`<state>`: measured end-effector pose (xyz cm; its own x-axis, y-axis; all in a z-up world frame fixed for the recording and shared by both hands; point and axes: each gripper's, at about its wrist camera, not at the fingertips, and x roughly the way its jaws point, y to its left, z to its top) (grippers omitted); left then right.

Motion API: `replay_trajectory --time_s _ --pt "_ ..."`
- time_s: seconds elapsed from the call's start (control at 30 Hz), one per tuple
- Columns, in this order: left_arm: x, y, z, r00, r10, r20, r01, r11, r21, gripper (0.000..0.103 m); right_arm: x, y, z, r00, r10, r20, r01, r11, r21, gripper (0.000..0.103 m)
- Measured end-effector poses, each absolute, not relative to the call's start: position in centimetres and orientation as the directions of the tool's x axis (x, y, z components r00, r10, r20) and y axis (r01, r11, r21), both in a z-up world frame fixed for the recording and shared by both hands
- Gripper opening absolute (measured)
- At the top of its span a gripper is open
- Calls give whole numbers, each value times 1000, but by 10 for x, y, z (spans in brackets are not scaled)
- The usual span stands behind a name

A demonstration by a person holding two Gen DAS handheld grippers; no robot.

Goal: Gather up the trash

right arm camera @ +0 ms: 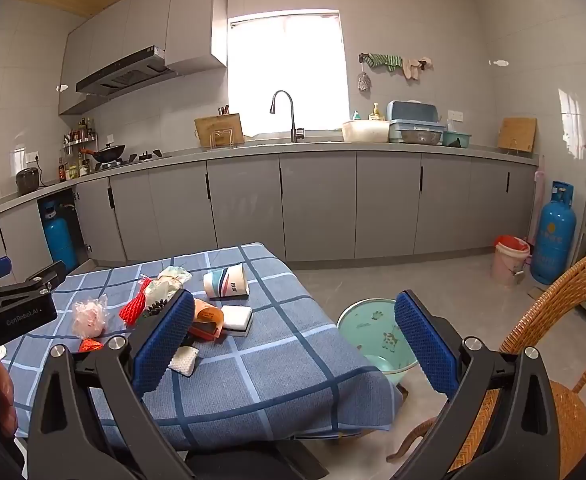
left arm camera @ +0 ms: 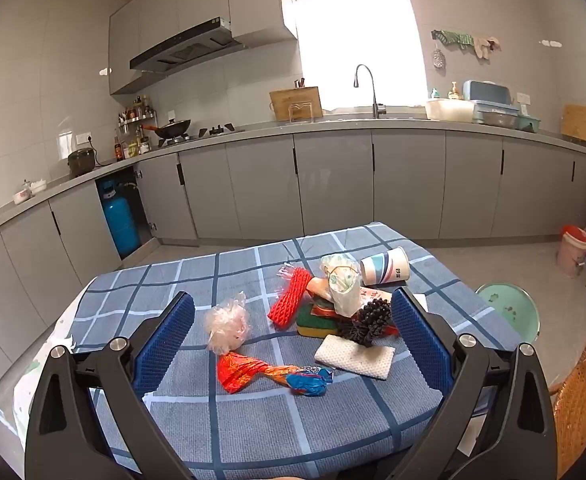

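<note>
Your left gripper (left arm camera: 293, 320) hangs above the near side of the table (left arm camera: 253, 432), jaws spread wide with nothing between the ribbed blue pads. Your right gripper (right arm camera: 295, 328) is also wide open and holds nothing; it sits off the table's right edge.

The table wears a woven blue checked cloth. All trash lies on its far half. Nearest to you is a crinkled red and blue foil wrapper (left arm camera: 269, 376), flat and shiny. Just behind the wrapper is a crumpled clear plastic bag (left arm camera: 227, 326), soft and puffy. To the right of the wrapper lies a white textured pad (left arm camera: 355, 356), rectangular and flat. Behind the pad a dark spiky cluster (left arm camera: 369, 320) touches a green and yellow sponge (left arm camera: 317, 326). A red foam net sleeve (left arm camera: 291, 300), tube-shaped, leans beside the sponge. A paper cup (left arm camera: 385, 266) lies on its side near the table's far right corner.

The near cloth is bare. Beside the table's right edge stands a round mint-green bin (right arm camera: 367, 332), with a woven wicker chair (right arm camera: 565, 320) to the bin's right.
</note>
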<state>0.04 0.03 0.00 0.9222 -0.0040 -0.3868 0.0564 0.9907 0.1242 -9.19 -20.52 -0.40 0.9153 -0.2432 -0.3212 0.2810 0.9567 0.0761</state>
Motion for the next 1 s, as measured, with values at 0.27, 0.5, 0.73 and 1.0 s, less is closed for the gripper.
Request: replay_trajectory --time_s 0.27,0.5,0.73,1.0 --pt "1 0 0 922 -6 -388 56 991 118 97 -92 -206 -3 916 -244 -320 280 957 71 99" --pt "2 3 0 922 -6 -386 55 991 118 97 -94 -209 -5 915 -243 -321 281 957 77 99" --pt "7 6 0 925 -4 -380 53 992 117 97 -92 -208 -6 915 -242 -323 280 957 78 99" --pt "2 6 2 927 -4 -375 51 992 117 97 -92 -208 -6 915 -241 -324 280 957 79 99"
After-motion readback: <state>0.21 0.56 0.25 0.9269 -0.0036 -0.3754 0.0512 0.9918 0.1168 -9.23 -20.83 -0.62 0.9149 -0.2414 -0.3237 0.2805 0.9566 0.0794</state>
